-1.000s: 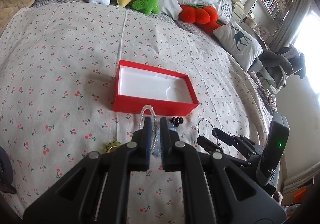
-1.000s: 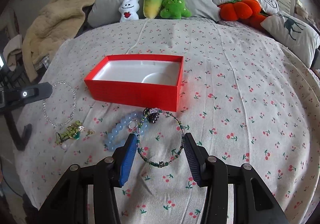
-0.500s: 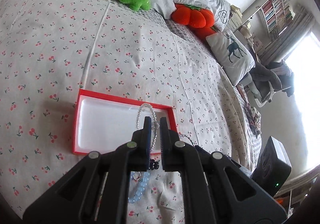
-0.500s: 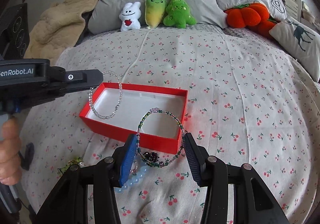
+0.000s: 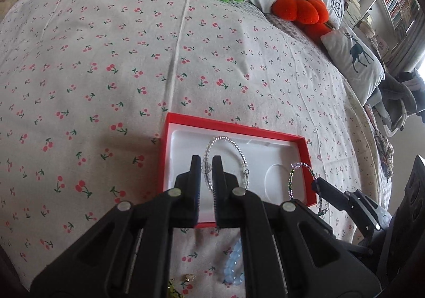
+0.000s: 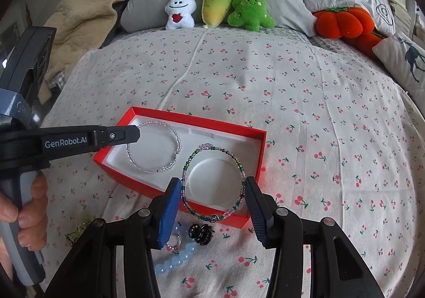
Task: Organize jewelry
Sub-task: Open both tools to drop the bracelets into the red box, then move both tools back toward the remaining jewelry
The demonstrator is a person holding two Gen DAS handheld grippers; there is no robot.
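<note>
Bracelets are hanging from both grippers above the open red cardboard box with a white moulded insert (image 6: 253,156), which is lying on the cherry-print bedspread (image 6: 318,101). The left gripper (image 5: 205,168) is pinching the clear glass-bead bracelet (image 5: 233,150) between its two nearly closed fingers, and the loop is hanging over the left part of the white insert. The right gripper (image 6: 212,193) is holding its fingers wide apart, and the green and pink seed-bead bracelet (image 6: 212,181) is sitting stretched between their pads over the round recess at the right end of the box. In front of the box, on the bedspread, the pale blue round-bead bracelet (image 6: 174,260), the small black hair claw (image 6: 201,233) and a small ring with pink beads (image 6: 173,243) are lying close together.
</note>
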